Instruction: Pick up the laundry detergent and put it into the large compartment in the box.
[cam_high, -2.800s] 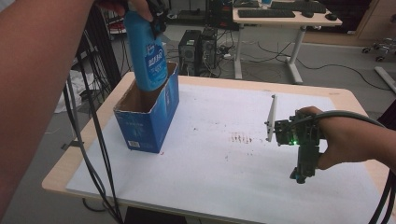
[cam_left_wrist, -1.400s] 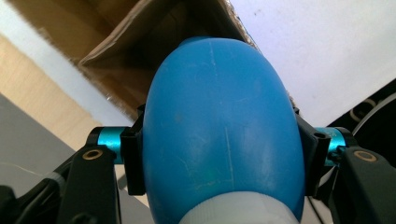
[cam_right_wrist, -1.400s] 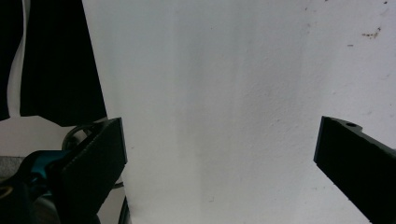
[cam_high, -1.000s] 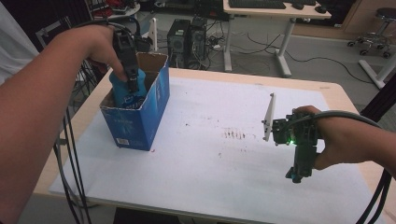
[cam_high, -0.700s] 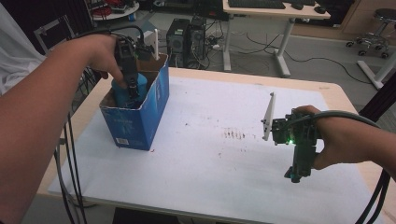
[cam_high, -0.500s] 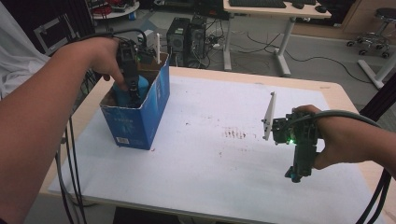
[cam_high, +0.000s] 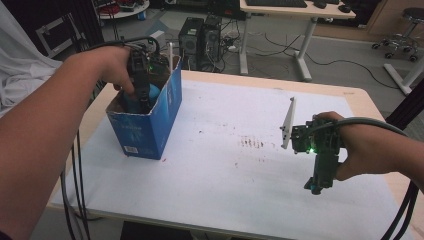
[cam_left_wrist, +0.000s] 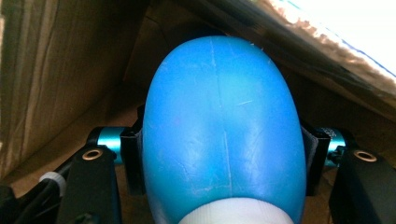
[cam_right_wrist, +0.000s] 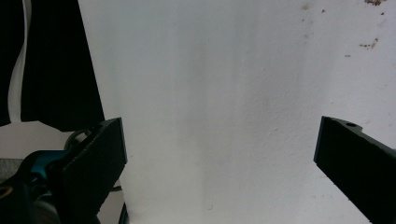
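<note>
Blue bottle (cam_left_wrist: 219, 126) inside cardboard box (cam_high: 150, 125)

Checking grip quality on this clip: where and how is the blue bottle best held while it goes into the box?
Across its narrow sides, near the cap end, coming from above through the box's open top. The bottle is a flattened oval, so pads on its two narrow sides sit firm, as the left tongs do now. The box walls block any side approach. The right tongs are open over the table.

Office lab, desks (cam_high: 298, 9), computer towers (cam_high: 200, 41)
</note>
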